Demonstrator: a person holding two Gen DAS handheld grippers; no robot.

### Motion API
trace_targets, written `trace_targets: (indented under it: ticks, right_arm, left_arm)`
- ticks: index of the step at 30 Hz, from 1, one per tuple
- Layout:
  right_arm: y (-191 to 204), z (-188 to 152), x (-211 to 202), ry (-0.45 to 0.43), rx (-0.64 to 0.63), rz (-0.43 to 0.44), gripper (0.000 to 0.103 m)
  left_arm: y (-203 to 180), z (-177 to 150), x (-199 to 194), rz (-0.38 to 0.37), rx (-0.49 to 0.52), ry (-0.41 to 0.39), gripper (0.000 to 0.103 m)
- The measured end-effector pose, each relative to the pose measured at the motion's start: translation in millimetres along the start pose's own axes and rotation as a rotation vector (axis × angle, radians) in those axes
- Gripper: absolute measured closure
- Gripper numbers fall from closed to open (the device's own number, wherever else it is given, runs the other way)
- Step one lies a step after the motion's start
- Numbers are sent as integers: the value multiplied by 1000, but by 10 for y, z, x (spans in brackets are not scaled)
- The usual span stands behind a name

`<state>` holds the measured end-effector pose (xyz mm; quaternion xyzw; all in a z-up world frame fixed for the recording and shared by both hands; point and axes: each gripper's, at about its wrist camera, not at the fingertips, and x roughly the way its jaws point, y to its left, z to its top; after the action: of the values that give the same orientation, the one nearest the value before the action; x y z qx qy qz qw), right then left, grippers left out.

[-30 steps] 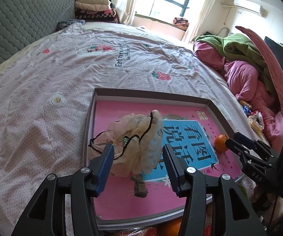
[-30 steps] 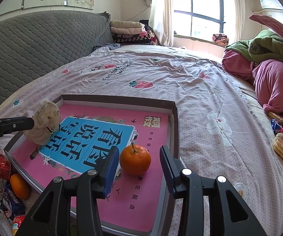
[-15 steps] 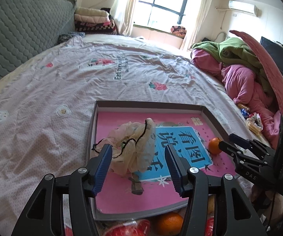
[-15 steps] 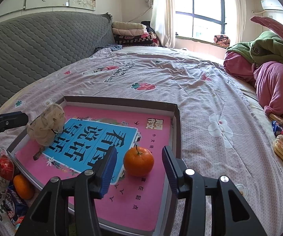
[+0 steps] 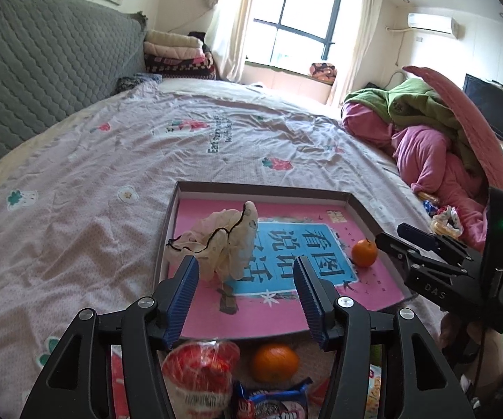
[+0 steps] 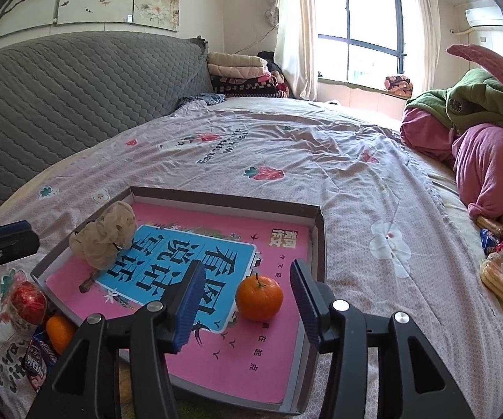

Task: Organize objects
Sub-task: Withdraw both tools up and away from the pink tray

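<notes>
On the bed: we see a shallow box lid [image 5: 171, 223] lying flat on the flowered bedsheet [image 5: 77, 188]; we take the box lid as our landmark.
Inside the box lid: we see a pink sheet with a blue panel of large characters covering its floor.
Cloth pouch [image 5: 227, 241]: we find it in the box lid's left part, a crumpled beige thing with a black drawstring, standing up on the pink floor.
Small brown piece [image 5: 227, 302]: we see it lying on the floor of the box lid just nearer to us than the pouch; we cannot tell what it is.
Orange [image 6: 259, 296]: we find it inside the box lid near its right wall, resting on the pink floor, well apart from the pouch.
Left gripper [image 5: 246, 291]: we hold it above the box lid's near edge, fingers spread about halfway and gripping nothing; the pouch stands beyond the tips, untouched.
Right gripper [image 6: 248, 300]: we hold it over the box lid's right near corner; its jaws are opening, the orange sits between the blue pads with a gap on each side.
Outside the box lid: we see a second orange [image 5: 275, 363], a red wrapped snack [image 5: 201, 359] and a blue cookie packet [image 5: 272, 401] just beside its near edge.
Right of the box lid: we see more snack packets [image 6: 499, 272] on the sheet, well apart from it.
</notes>
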<state>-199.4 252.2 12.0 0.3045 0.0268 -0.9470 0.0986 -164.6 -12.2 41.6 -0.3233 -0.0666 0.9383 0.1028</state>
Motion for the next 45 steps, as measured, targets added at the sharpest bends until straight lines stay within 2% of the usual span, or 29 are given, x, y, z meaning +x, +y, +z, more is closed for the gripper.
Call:
trace_targets:
  ticks: [12,20,27,45]
  right_arm:
    - [5,57,-267,-57,-14,5,52]
    - [2,51,-458,-90,-15,10,52]
    - [21,43,-572,-101,-7,33,52]
    - [30,32,-855,-146,-4,58,52]
  left_arm:
    - [-135,-197,-223,20,-12,18,45]
    - [-314,-228,-361,26,24,2,44]
    - [-276,-263,-449,36,-6,23,44]
    - [-387,-434,-564,70,41,56,44]
